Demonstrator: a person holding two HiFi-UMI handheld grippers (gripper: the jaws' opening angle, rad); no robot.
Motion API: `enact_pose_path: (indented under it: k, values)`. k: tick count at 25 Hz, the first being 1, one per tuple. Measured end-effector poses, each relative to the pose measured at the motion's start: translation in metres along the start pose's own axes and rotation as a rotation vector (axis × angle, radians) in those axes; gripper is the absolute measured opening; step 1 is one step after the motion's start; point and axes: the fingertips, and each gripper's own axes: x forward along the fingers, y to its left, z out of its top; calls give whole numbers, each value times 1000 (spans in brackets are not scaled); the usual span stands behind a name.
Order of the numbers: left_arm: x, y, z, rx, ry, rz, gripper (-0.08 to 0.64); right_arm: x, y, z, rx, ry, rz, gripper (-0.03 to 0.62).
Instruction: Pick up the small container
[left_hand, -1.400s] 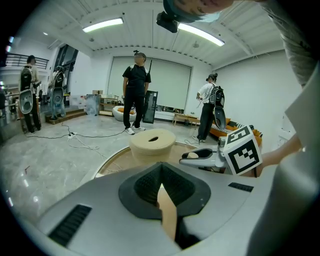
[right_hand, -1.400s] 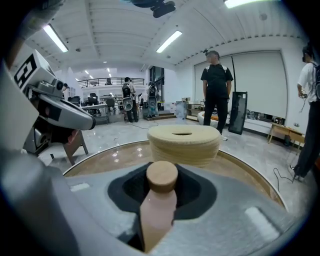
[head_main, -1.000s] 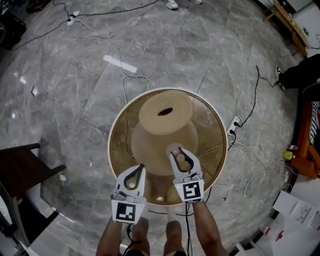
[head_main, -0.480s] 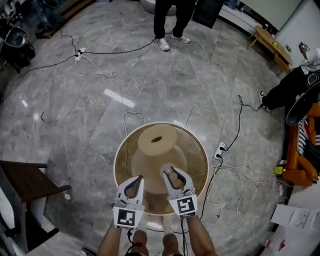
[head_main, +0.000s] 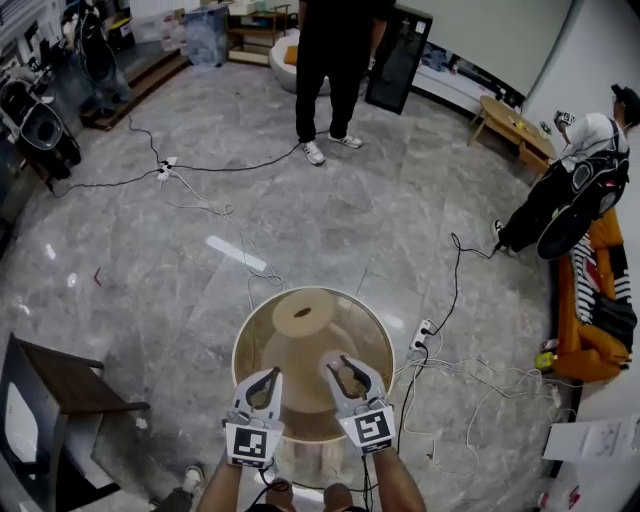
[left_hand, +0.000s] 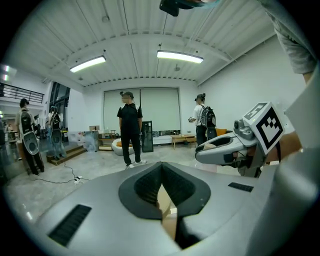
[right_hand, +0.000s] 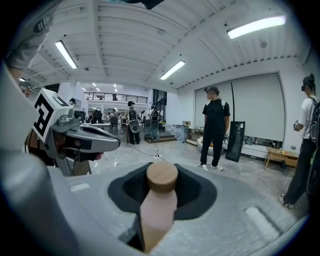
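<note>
both grippers point forward, side by side, over the near half of the round desk (head_main: 236, 350); my forearms (head_main: 398, 487) enter from the bottom edge. left gripper (head_main: 270, 374): jaws pressed together at the tips, nothing between them. right gripper (head_main: 347, 364): pinching the small container (right_hand: 159, 200), a pale pink bottle lying along the jaws with its wooden cap toward their tips. against a second ago, pose and grip are unchanged. the head view takes in more of the room, the desk sits lower in frame, and a standing person (head_main: 335, 60) in black shows beyond it.
</note>
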Motion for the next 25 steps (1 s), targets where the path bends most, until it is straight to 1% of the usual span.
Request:
enact_pose_path:
  k: [1, 3, 4, 8, 14, 20, 25]
  values:
    - [-7, -4, 9, 4, -4, 2, 17, -11, 0, 9, 0, -2, -5, 117]
    - [-21, -10, 21, 61, -13, -3, 17, -32, 0, 25, 1, -15, -18, 117]
    - [-28, -13, 27, 78, -18, -4, 17, -42, 0, 32, 1, -26, -26, 117]
    - [-57, -31, 55, 90, -36, -1, 17, -84, 3, 60, 0, -53, -49, 117]
    - [-103, -69, 79, 110, -47, -1, 17, -147, 12, 85, 10, -75, -69, 117]
    - [-143, -89, 92, 120, -82, 12, 17, -189, 30, 93, -8, -93, -79, 117]
    - [-170, -103, 93, 116, -92, 31, 17, -219, 49, 89, -27, -88, -58, 117]
